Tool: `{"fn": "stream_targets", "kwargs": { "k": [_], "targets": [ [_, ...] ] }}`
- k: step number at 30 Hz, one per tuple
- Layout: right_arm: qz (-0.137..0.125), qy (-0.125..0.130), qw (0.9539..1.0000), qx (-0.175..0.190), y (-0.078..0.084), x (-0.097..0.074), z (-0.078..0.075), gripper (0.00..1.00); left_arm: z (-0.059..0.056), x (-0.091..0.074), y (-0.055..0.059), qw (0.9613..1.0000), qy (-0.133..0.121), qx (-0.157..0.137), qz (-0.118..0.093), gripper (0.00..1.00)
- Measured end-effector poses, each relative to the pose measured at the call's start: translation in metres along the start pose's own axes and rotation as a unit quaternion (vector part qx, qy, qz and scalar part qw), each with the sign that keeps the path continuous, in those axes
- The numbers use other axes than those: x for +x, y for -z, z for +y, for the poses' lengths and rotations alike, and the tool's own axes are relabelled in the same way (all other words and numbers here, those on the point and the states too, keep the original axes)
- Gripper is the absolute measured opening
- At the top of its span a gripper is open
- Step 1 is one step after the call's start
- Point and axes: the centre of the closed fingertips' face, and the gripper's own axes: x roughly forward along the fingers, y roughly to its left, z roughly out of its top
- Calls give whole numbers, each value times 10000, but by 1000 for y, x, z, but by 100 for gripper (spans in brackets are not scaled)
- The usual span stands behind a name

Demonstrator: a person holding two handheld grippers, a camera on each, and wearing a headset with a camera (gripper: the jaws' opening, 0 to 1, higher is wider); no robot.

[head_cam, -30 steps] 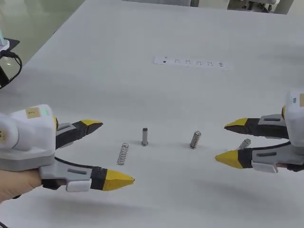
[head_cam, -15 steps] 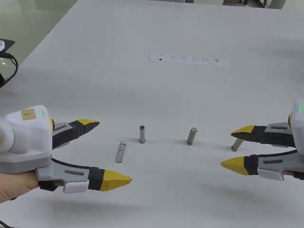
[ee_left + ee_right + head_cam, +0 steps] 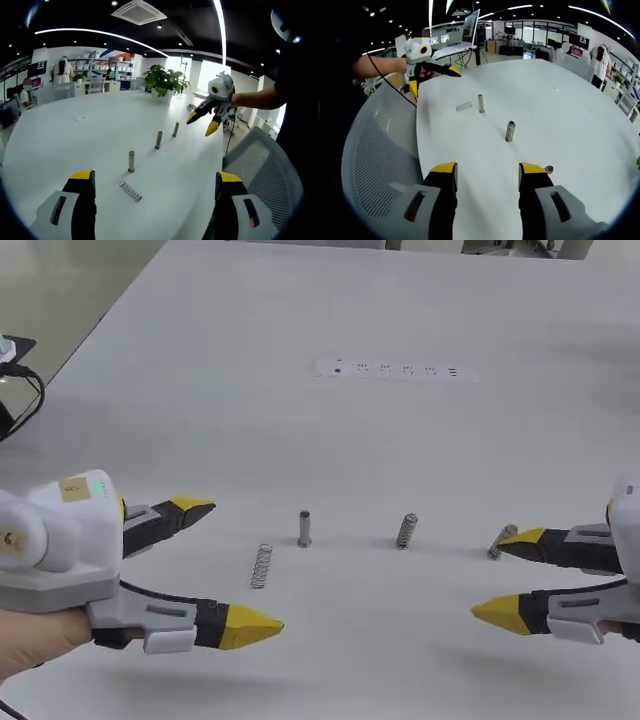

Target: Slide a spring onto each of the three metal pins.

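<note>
Currently grips nothing: left gripper (image 3: pixel 245 564) lower left, right gripper (image 3: pixel 490 578) lower right, both wide open. Mid-frame: loose spring (image 3: pixel 261 566), bare pin (image 3: pixel 304 528), sprung pin (image 3: pixel 406 532), tilted spring (image 3: pixel 501 541).

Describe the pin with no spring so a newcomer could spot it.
On the white table, nearer than the power strip, small metal parts sit in a row. The bare pin is upright, between a loose spring lying flat and a spring-covered pin; it alone is smooth.
</note>
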Motion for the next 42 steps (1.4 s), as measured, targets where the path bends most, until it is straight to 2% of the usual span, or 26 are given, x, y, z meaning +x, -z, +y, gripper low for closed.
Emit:
{"fn": "stream_targets", "kwargs": {
  "k": [3,13,20,21,29,38,42],
  "targets": [
    [58,31,9999,104,-2,1,2,44,1,-1,-1,10000,37,-4,3,97],
    [93,140,9995,264,-8,3,6,46,5,0,5,9997,199,66,144,96],
    [110,200,9989,414,-11,0,6,42,6,-1,9,9994,239,72,246,95],
    [105,207,9989,414,-12,0,6,42,8,-1,10,9993,212,63,300,94],
    [218,240,9989,338,-12,-2,10,41,13,-2,6,9994,182,-23,297,91],
    [300,292,9989,203,-15,-1,14,40,18,-5,9,9990,66,-107,426,87],
    [315,289,9989,205,-15,-1,15,39,19,-5,9,9987,65,-246,435,85]
  ]
}}
